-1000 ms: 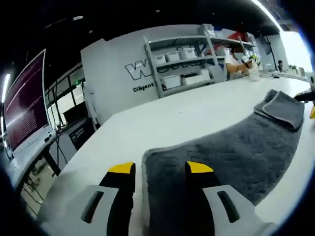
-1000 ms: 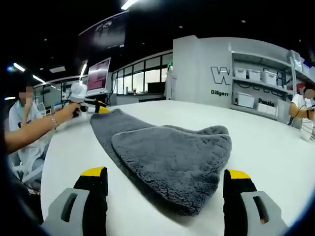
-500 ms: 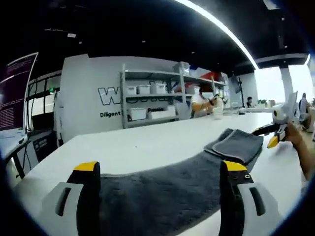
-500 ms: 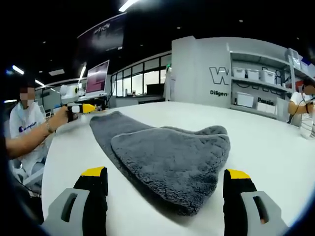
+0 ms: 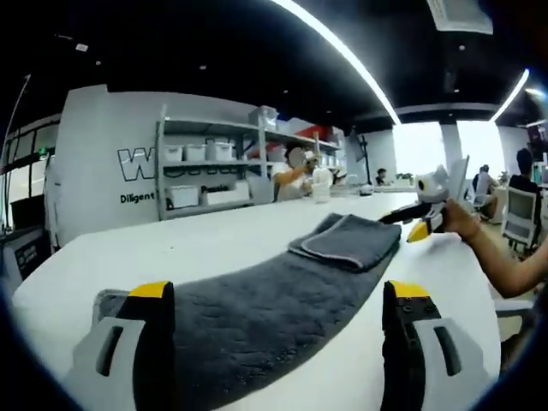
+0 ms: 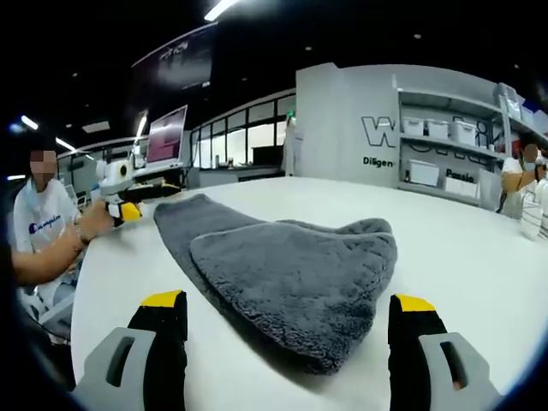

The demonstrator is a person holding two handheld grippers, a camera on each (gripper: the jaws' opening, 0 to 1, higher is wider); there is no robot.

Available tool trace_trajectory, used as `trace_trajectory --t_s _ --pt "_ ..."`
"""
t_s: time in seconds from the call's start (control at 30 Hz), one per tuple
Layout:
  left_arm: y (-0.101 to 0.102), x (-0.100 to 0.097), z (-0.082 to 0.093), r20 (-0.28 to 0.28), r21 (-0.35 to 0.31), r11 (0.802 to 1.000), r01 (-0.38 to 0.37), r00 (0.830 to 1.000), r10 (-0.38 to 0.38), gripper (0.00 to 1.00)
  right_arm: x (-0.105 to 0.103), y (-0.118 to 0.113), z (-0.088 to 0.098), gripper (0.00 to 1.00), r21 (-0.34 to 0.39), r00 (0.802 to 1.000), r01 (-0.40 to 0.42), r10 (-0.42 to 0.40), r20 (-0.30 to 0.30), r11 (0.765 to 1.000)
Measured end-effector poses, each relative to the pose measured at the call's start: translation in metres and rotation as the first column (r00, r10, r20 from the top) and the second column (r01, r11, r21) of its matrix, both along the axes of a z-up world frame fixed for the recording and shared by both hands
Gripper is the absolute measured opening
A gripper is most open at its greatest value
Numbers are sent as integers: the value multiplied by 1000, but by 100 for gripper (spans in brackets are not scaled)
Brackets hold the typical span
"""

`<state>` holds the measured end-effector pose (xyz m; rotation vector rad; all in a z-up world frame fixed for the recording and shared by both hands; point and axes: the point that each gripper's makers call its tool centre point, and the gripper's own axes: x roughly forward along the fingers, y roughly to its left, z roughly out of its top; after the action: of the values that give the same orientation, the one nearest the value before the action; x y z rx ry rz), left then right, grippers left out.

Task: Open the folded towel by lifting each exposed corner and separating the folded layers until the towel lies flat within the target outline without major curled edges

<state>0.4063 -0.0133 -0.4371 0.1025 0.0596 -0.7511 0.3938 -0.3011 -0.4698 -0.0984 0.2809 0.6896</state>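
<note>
On the white table [image 5: 257, 231] of a big dark-ceilinged room with a grey lettered wall [image 5: 111, 175] and shelving [image 5: 214, 171], the grey towel [image 5: 257, 308] lies stretched out, its far end folded over. In the left gripper view its long axis runs from between the wide-apart jaws of the left gripper [image 5: 278, 295] toward the right gripper [image 5: 421, 224]. In the right gripper view the right gripper [image 6: 287, 312] also stands spread, the folded end of the towel [image 6: 282, 274] between its jaws and the strip running toward the left gripper [image 6: 120, 205].

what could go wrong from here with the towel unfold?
1. Both tools are open and off the towel; its end near the right tool is still folded over, so a pinch there may grab both layers.
2. The towel's near end lies between the left tool jaws, close to the table edge; dragging may pull it off.
</note>
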Motion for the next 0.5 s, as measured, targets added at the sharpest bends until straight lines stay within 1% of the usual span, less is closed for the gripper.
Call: trace_trajectory --t_s 0.07,0.1,0.23,0.3,0.37,0.4,0.43,0.5 --pt "3 2 -2 0 18 1000 -15 1000 15 100 1 0 -1 99 -2 1000 2 -2 -1 1000" --pt "4 2 0 2 14 1000 -14 1000 14 100 0 0 -1 99 -4 1000 1 -1 -2 1000" --pt "17 7 9 51 7 997 -73 996 73 100 1 2 -3 99 -11 1000 -6 6 -10 1000" --pt "15 7 6 56 29 997 -69 996 67 100 2 1 -2 99 -12 1000 -3 3 -7 1000" --pt "12 4 6 45 11 999 -52 998 52 100 1 2 -1 99 -11 1000 -4 4 -3 1000" --pt "11 3 9 47 -8 999 -38 998 39 100 2 2 -1 99 -13 1000 -5 5 -1 1000" --pt "10 2 9 52 -4 999 -39 998 39 100 3 3 -2 99 -26 1000 -6 6 -1 1000" --pt "10 0 5 64 46 997 -55 997 52 100 8 4 1 99 -44 1000 -5 6 7 999"
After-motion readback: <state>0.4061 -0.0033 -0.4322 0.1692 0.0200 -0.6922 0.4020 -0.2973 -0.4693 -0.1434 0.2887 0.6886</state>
